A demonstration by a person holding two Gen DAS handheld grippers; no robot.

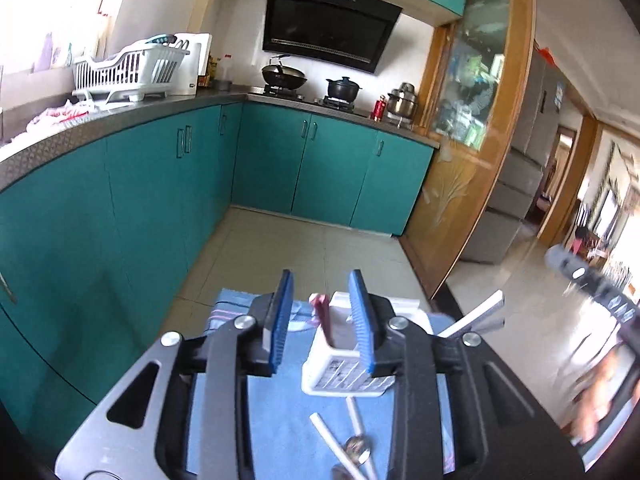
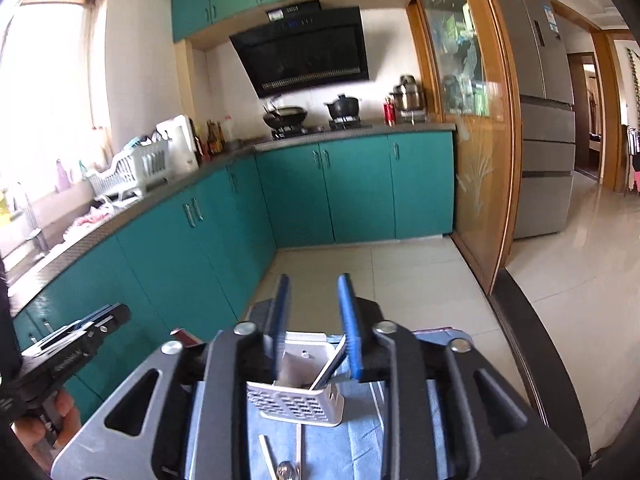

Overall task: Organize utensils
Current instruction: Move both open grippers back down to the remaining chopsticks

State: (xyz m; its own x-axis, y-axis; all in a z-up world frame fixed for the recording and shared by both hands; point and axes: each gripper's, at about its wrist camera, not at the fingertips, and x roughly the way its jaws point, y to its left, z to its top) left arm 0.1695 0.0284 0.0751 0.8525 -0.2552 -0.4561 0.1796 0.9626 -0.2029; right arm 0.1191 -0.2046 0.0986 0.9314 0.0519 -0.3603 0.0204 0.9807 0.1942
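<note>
Bright daylight from blown-out window (image 2: 52, 92) at left; fisheye bending, dark corners; motion blur at right edge

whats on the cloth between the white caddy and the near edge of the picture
Loose utensils with white handles lie on the blue cloth in front of the white caddy, clearest in the left wrist view.

The white utensil holder (image 1: 340, 364) is partly covered by the left gripper (image 1: 322, 320), so its contents can't be made out. The spoons (image 1: 356, 446) on the blue cloth (image 1: 280, 420) run off the bottom edge. The right gripper (image 1: 592, 284) and the hand (image 1: 600, 392) holding it are smeared with blur.
</note>
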